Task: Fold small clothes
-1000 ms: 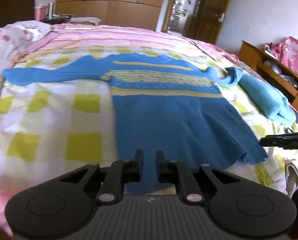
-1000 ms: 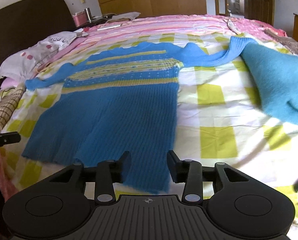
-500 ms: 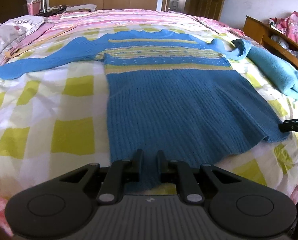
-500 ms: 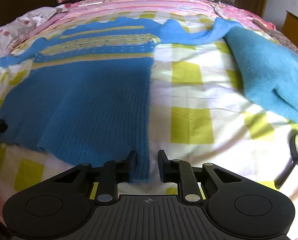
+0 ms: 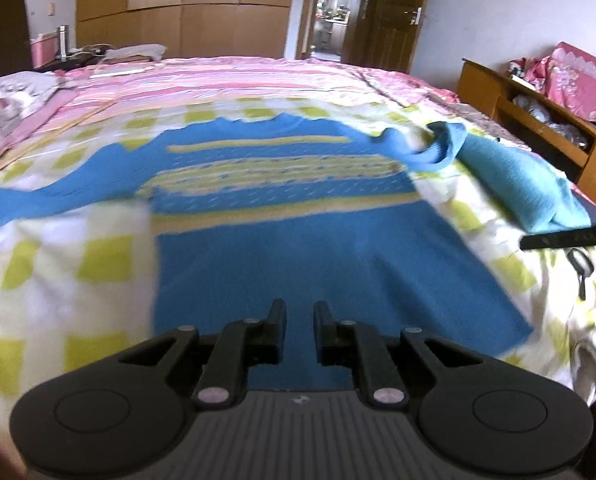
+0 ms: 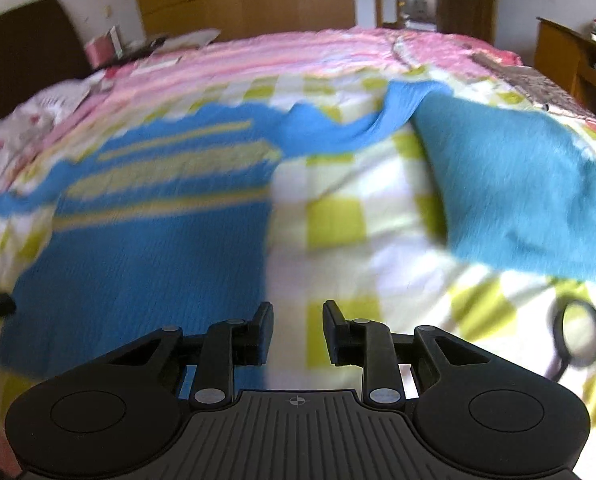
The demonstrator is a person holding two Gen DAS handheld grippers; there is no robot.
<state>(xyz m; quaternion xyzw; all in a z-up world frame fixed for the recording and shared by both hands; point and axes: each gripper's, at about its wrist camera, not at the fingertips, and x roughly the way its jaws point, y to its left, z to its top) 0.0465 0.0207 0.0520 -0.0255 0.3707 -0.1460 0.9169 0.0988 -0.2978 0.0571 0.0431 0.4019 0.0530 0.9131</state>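
1. Blue sweater [image 5: 298, 240] lies flat on the bed [image 5: 77, 264], hem toward the cameras, neckline far; yellow patterned bands cross the chest. One sleeve runs out toward the pillow side, the other toward the far right.
2. Left hand-held gripper [image 5: 300, 322]: fingers a narrow gap apart, blue knit filling that gap at the hem. Blur makes it hard to say, but it looks clenched on the hem.
3. Right hand-held gripper [image 6: 298, 320]: jaws parted wider. Its left finger sits over the sweater's side edge; the gap between the fingers shows only checked bedspread [image 6: 338, 220]. Released, holding nothing.
4. Left view only: the sweater's full width, hem corner to hem corner; a wooden cabinet [image 5: 538, 128] with open shelves beside the bed; an open doorway [image 5: 330, 12] beyond.
5. Right view only: the dark headboard [image 6: 21, 56] and a pillow [image 6: 37, 120] at far left; a pink box on the nightstand.
6. Both views: a second, lighter blue garment [image 6: 518, 184] folded near the right sleeve's cuff, which curls against it; a magnifying glass [image 6: 578, 334] on the bedspread near the bed edge.
7. Left view catches the right gripper's finger as a dark bar at far right, apart from the sweater. Right view shows a dark tip at far left beside the hem.
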